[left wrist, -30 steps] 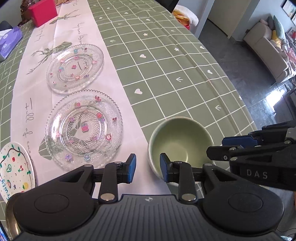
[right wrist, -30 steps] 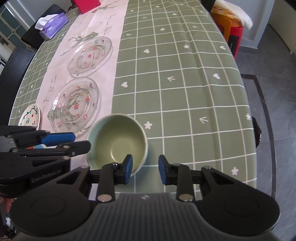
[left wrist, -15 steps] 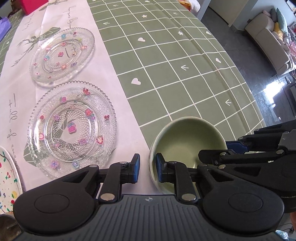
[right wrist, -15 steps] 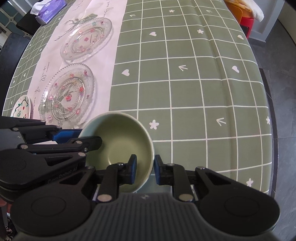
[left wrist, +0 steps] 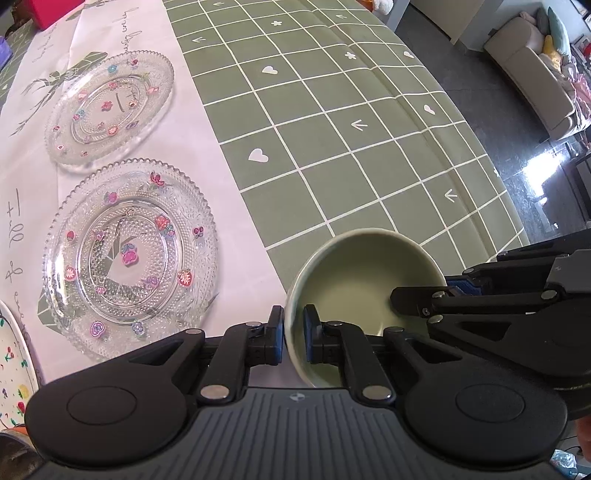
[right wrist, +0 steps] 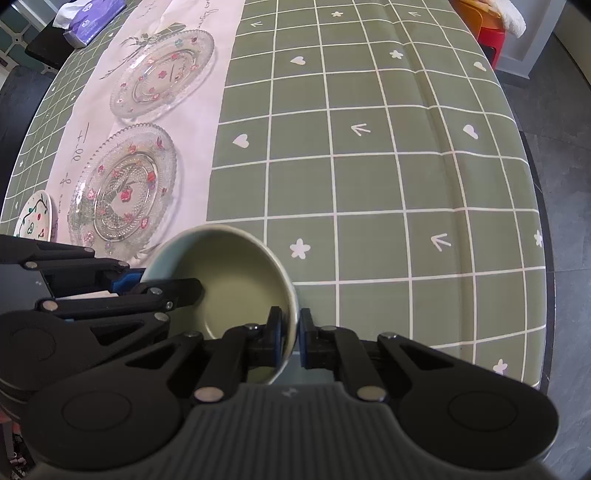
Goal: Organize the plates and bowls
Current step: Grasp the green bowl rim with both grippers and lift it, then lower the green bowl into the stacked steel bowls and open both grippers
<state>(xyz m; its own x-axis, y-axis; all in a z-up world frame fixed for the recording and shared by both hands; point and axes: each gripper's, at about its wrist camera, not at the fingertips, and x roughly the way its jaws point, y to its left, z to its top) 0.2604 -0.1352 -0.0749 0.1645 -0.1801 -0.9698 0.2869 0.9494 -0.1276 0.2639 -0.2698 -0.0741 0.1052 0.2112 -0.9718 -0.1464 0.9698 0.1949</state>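
Note:
A pale green bowl (left wrist: 362, 280) is held at the table's near edge by both grippers. My left gripper (left wrist: 293, 338) is shut on its left rim, one finger inside and one outside. My right gripper (right wrist: 290, 339) is shut on its right rim (right wrist: 291, 306) the same way. The bowl (right wrist: 236, 277) looks lifted slightly above the green checked tablecloth (right wrist: 369, 184). Two clear glass plates with flower decals lie on the white runner to the left, a near one (left wrist: 129, 258) and a far one (left wrist: 110, 110). A white painted plate (left wrist: 11, 365) sits at the far left edge.
A purple tissue box (right wrist: 92, 18) and a red box (left wrist: 55, 11) stand at the table's far end. The table's right edge (right wrist: 543, 258) drops to a dark tiled floor. A sofa (left wrist: 535, 66) stands beyond.
Both grippers have closed from open onto opposite sides of the bowl's rim, and the bowl now appears closer and raised in both views.

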